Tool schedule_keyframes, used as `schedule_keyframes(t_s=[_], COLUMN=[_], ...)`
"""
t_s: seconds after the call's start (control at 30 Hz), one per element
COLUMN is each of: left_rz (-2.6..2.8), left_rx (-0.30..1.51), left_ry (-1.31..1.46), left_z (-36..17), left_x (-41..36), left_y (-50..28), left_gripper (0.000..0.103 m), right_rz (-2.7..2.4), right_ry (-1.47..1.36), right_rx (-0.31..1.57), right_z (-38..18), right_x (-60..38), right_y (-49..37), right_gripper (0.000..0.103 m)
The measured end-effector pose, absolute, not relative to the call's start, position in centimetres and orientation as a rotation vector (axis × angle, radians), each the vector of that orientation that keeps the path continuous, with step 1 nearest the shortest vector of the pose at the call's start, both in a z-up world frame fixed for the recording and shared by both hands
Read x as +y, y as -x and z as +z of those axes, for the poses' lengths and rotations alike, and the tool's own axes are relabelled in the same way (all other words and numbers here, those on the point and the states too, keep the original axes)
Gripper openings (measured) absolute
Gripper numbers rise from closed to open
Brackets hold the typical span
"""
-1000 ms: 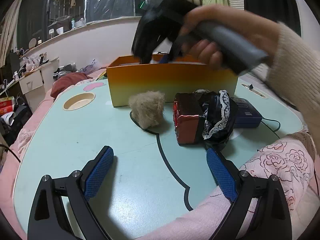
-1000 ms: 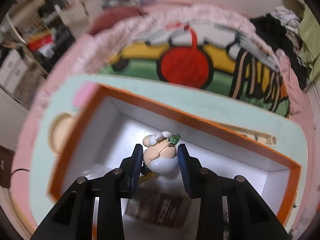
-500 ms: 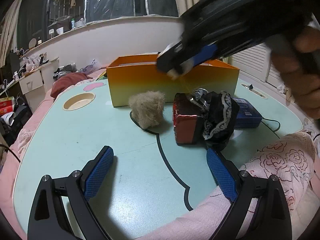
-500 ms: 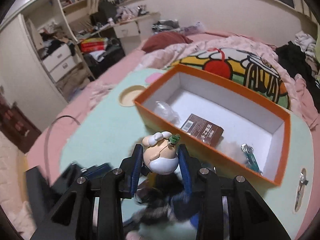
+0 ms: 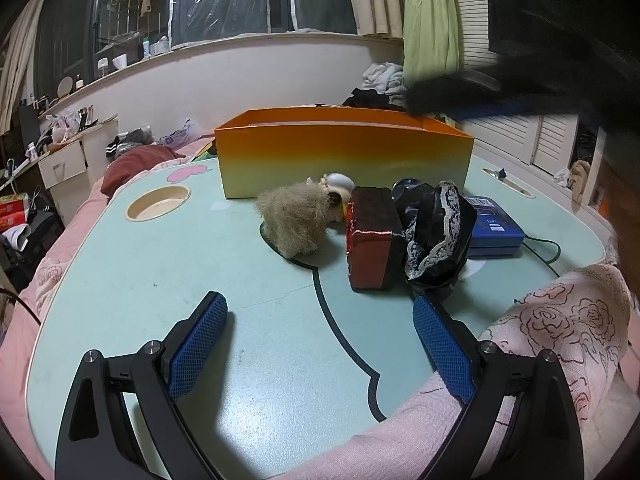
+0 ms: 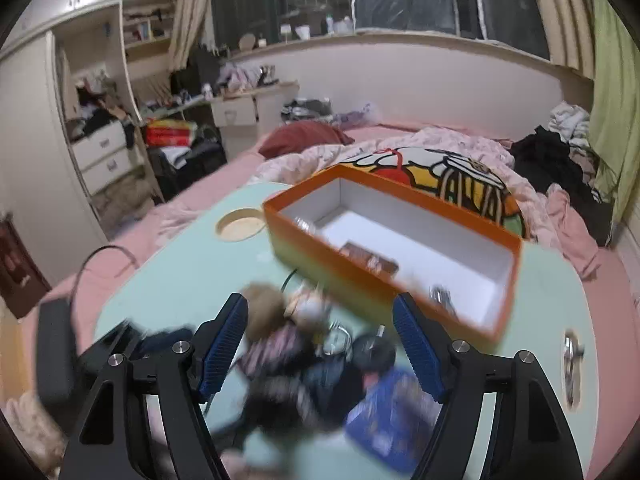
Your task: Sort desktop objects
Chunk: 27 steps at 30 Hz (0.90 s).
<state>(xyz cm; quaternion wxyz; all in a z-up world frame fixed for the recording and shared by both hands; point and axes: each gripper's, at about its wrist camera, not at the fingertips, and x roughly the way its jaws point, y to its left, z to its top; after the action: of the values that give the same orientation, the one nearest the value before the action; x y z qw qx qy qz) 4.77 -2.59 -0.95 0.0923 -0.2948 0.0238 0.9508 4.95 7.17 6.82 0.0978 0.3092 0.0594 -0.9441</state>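
Note:
On the mint-green table [image 5: 160, 280] stands an orange box [image 5: 344, 156], holding a brown packet [image 6: 370, 258] and a small metal item [image 6: 440, 296]. In front of it lie a tan furry ball [image 5: 294, 216], a small white figurine [image 5: 336, 188], a red box [image 5: 372, 236], a black lace cloth [image 5: 436, 232] and a blue box [image 5: 494, 228]. My right gripper [image 6: 320, 344] hangs over this pile. Its jaws are opening and nothing sits between the pads. The picture there is blurred. My left gripper [image 5: 320, 344] rests open and empty at the near edge.
A round cup recess [image 5: 158, 204] sits at the table's far left. A black cable [image 5: 540, 244] runs from the blue box. A rose-patterned pink quilt [image 5: 560, 328] laps the near right edge. Bed, clothes and drawers surround the table.
The right gripper swung back from above the orange box to over the pile and its jaws spread. The figurine left them and now lies on the table behind the furry ball. The left gripper stayed put.

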Motion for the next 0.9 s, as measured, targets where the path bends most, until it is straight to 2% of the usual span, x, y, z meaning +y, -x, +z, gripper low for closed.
schedule_keyframes(t_s=[0.27, 0.37, 0.4, 0.63, 0.73, 0.9], left_rz=[2.824, 2.826, 2.828, 2.829, 2.824, 2.826], left_rx=[0.072, 0.074, 0.075, 0.073, 0.018, -0.072], left_ry=[0.875, 0.878, 0.876, 0.876, 0.833, 0.657], left_z=[-1.0, -1.0, -0.9, -0.9, -0.6, 4.5], left_x=[-2.7, -2.7, -2.7, -2.7, -3.2, -4.3], left_y=[-4.8, -4.8, -4.9, -4.9, -5.5, -6.0], left_gripper=[0.094, 0.094, 0.094, 0.094, 0.094, 0.094], right_rz=[-2.911, -2.89, -2.891, -2.906, -2.904, -2.902], right_ry=[-0.979, -0.985, -1.001, -0.989, -0.989, -0.989], right_rx=[0.267, 0.066, 0.05, 0.082, 0.08, 0.079], right_z=[0.0, -1.0, -1.0, -1.2, -1.1, -1.2], right_x=[8.7, 11.0, 11.4, 11.1, 11.1, 11.1], right_y=[-11.4, -10.5, -10.1, -10.3, -10.4, -10.6], right_gripper=[0.076, 0.094, 0.102, 0.102, 0.102, 0.102])
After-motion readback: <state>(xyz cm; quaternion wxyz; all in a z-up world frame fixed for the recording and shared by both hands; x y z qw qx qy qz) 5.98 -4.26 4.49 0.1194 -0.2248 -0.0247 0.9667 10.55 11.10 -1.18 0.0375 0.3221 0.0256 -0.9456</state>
